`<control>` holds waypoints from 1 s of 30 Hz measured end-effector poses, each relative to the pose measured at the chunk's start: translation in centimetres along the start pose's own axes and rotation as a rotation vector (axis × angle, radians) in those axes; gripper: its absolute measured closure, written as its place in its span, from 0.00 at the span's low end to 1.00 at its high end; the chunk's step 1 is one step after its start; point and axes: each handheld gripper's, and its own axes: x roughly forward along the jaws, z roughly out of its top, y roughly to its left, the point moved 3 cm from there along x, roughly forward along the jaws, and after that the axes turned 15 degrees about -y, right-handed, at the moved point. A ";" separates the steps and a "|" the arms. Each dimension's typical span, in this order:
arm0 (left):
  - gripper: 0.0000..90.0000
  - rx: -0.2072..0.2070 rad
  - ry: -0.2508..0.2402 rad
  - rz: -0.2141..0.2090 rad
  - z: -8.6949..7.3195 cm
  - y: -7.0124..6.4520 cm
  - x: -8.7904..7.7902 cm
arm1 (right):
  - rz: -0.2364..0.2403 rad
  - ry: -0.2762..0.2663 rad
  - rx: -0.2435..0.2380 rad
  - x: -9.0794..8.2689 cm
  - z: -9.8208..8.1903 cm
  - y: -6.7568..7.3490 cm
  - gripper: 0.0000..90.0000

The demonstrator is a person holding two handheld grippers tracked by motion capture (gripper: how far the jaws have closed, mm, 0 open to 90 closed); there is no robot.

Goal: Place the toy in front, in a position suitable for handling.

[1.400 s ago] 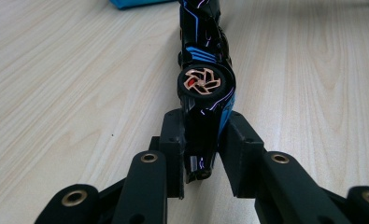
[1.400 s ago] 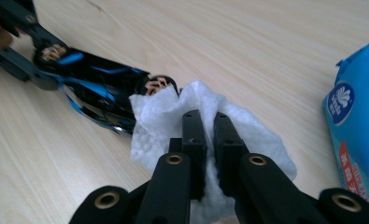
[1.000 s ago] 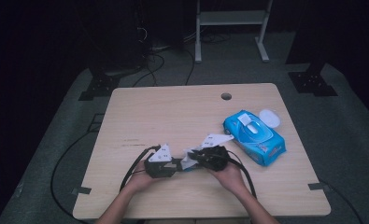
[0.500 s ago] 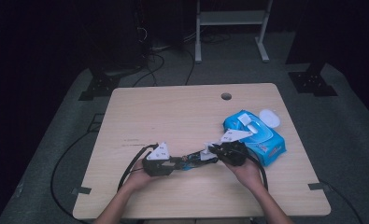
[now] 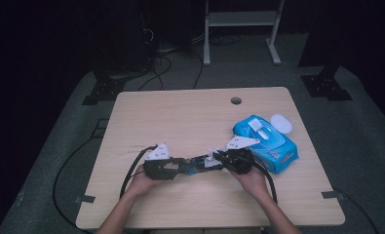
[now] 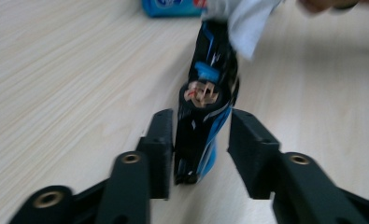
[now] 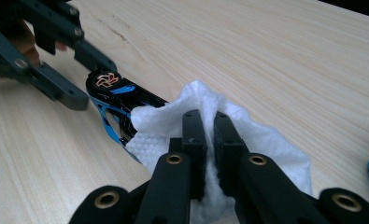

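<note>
Black-and-blue toy car [image 5: 192, 165] lying on table [image 5: 180, 117] left of blue wipes pack [image 5: 268, 142], long axis running between tools, left tool [image 6: 198, 149] jaws just opened, car between them, right tool [image 7: 209, 149] clamped on white wipe [image 7: 205, 105] over car's far end.

The pale wooden worktop [image 5: 180, 117] carries a blue plastic wipes packet [image 5: 268, 142], with a round white lid [image 5: 281, 123] just beside it.

One white wipe [image 7: 247, 126], one black-and-blue tool [image 6: 203, 116], one blue wipes pack [image 5: 265, 141] — two hand-held grippers [image 5: 185, 165].
</note>
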 end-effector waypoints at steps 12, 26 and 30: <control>0.52 -0.241 -0.056 -0.014 0.0 1.2 0.7 | 0.020 -0.017 -0.006 -0.4 -0.3 0.1 0.94; 0.49 -0.303 -0.081 0.011 0.1 1.7 0.4 | 0.030 -0.016 -0.033 -0.8 -0.4 0.6 0.94; 0.47 -0.306 -0.065 -0.008 0.0 1.4 0.6 | 0.050 -0.016 -0.027 -1.3 -0.5 0.8 0.94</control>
